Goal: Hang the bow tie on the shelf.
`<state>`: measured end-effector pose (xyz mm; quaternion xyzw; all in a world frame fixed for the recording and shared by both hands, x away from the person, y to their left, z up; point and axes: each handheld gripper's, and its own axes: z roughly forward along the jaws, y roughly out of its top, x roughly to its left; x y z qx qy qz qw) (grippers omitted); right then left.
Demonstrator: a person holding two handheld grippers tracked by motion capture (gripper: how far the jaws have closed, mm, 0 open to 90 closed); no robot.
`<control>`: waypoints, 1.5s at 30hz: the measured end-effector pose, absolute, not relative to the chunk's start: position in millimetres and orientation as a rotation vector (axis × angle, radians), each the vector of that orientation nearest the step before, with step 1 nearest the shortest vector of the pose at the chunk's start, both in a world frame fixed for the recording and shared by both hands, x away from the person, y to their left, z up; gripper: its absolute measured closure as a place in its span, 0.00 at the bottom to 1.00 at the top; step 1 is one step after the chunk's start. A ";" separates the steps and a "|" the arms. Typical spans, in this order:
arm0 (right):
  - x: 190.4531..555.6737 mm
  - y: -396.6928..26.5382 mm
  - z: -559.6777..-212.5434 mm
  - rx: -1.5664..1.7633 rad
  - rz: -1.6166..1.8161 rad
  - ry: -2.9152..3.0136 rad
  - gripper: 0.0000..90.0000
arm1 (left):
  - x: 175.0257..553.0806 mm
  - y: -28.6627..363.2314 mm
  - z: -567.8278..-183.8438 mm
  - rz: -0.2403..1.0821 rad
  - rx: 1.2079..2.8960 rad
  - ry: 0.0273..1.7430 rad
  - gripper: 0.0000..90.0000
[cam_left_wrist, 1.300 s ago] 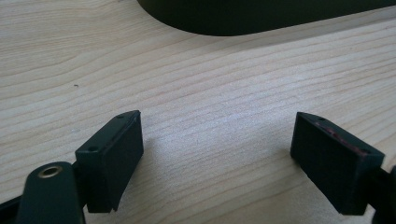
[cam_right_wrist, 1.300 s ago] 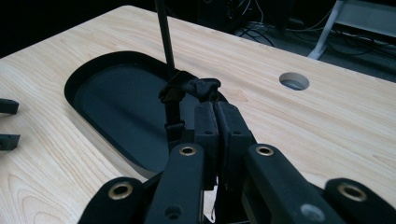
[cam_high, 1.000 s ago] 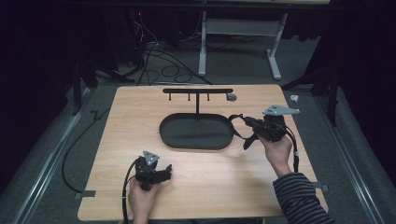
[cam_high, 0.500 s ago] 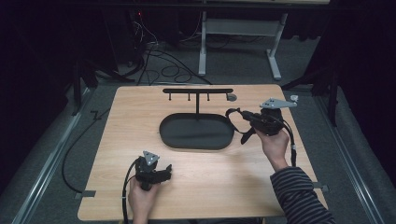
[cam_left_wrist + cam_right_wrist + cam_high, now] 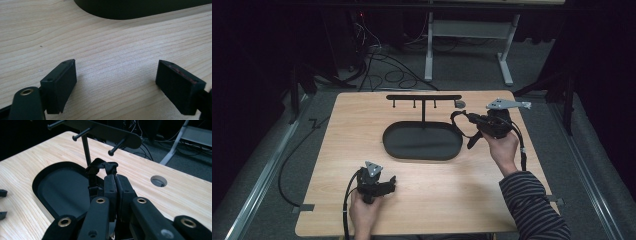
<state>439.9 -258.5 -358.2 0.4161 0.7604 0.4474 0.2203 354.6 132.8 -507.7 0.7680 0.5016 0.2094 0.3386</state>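
Note:
A black stand with a top bar (image 5: 424, 97) and several pegs (image 5: 111, 152) rises from a black oval tray (image 5: 422, 142) in the middle of the wooden table. My right gripper (image 5: 468, 118) hovers at the tray's right end, shut on a black strap (image 5: 456, 116) that loops and hangs down. In the right gripper view the jaws (image 5: 116, 176) are pressed together on the strap (image 5: 100, 166), just below and short of the nearest peg. My left gripper (image 5: 388, 182) rests low near the table's front edge, open, with bare wood between its fingers (image 5: 61, 85).
A round hole (image 5: 460, 104) in the tabletop lies right of the stand (image 5: 158, 180). The tray's rim (image 5: 140, 10) lies ahead of the left gripper. Cables and a desk frame (image 5: 472, 30) are on the floor beyond the table's far edge.
My right gripper has carried the strap a little farther back and left, closer to the stand's pegs. The left gripper has stayed where it was.

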 end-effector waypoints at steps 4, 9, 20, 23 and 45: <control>444.5 -258.2 -356.5 1.160 1.256 2.098 0.99 | 354.4 132.7 -507.8 0.546 1.998 1.306 0.19; 451.4 -256.1 -353.1 1.167 1.262 2.091 0.99 | 354.3 132.8 -507.8 0.546 1.998 1.307 0.19; 467.3 -247.5 -351.2 1.197 1.223 2.082 0.99 | 354.2 132.8 -507.8 0.546 1.998 1.306 0.19; 470.1 -247.1 -351.9 1.206 1.233 2.069 0.99 | 354.1 132.9 -507.8 0.545 1.998 1.306 0.19; 492.7 -244.2 -369.8 1.304 1.180 2.034 0.98 | 353.7 133.1 -507.7 0.544 1.999 1.306 0.19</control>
